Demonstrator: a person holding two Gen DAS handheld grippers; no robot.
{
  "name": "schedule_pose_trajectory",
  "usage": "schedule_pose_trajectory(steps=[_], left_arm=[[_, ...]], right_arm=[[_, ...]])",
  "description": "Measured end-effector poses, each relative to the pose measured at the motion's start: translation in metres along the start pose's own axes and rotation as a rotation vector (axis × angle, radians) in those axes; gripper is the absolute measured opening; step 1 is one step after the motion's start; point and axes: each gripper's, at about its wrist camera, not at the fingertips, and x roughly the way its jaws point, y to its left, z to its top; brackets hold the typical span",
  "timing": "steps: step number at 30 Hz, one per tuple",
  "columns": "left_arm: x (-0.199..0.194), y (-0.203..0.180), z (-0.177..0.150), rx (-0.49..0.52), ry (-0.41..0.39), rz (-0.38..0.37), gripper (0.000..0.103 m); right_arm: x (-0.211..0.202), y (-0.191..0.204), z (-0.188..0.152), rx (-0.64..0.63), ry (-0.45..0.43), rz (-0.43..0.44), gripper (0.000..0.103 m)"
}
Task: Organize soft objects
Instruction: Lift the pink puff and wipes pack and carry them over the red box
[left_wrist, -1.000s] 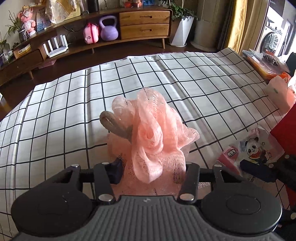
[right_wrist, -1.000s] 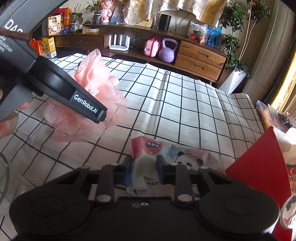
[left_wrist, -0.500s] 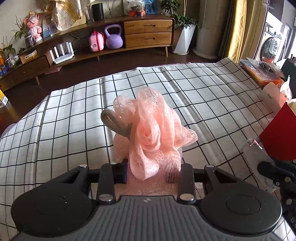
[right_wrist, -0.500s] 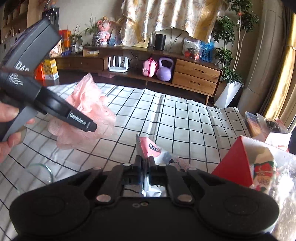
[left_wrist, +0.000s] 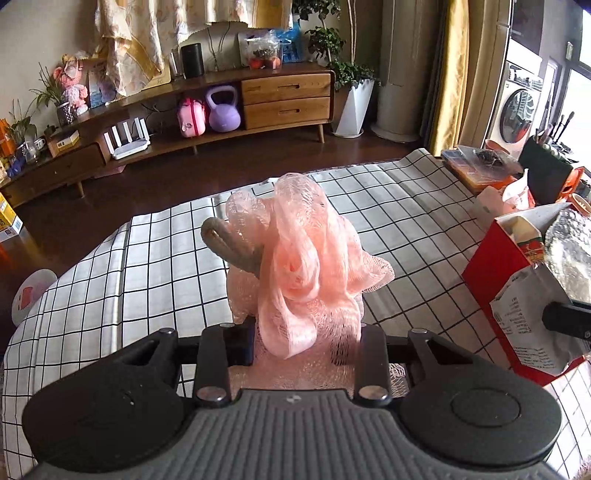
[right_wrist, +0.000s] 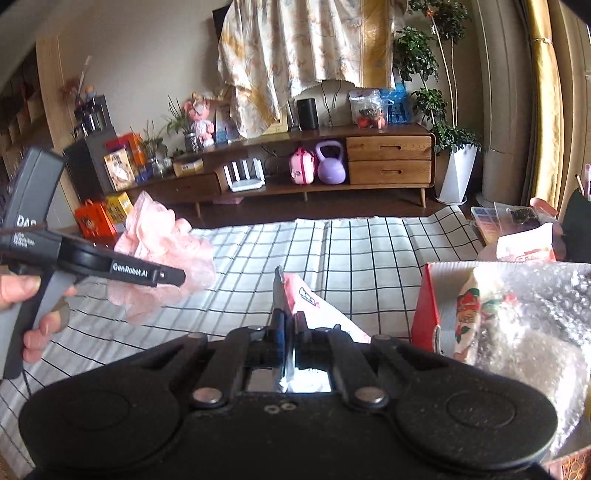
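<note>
My left gripper (left_wrist: 303, 339) is shut on a pink mesh bath sponge (left_wrist: 303, 266) with a grey rope loop (left_wrist: 229, 247), held up above the checked tablecloth (left_wrist: 388, 206). The right wrist view shows the same sponge (right_wrist: 162, 236) at the left, ahead of the left gripper (right_wrist: 177, 275), which a hand (right_wrist: 33, 295) holds. My right gripper (right_wrist: 290, 339) is shut on the edge of a pink panda-print tissue pack (right_wrist: 314, 306), lifted off the cloth and tilted on its edge. The pack's far end is hidden behind its own fold.
An open red carton (right_wrist: 424, 306) with bubble wrap (right_wrist: 535, 332) and a printed packet in it stands at the right, close to the tissue pack. Plastic boxes (left_wrist: 476, 166) sit at the table's far right corner. A wooden sideboard (left_wrist: 288, 99) runs along the wall beyond.
Both grippers have risen off the cloth with their loads. The right jaws went from loosely around the tissue pack to shut on it and rolled it onto its edge. The red carton is nearer.
</note>
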Motion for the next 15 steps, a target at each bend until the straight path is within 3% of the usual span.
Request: schedule_pose_trajectory(steps=[15], left_arm=[[-0.081,-0.099,-0.004,0.115,-0.062,-0.151,0.034]], right_arm=[[-0.105,-0.029,0.016,0.061,-0.103,0.015,0.004]])
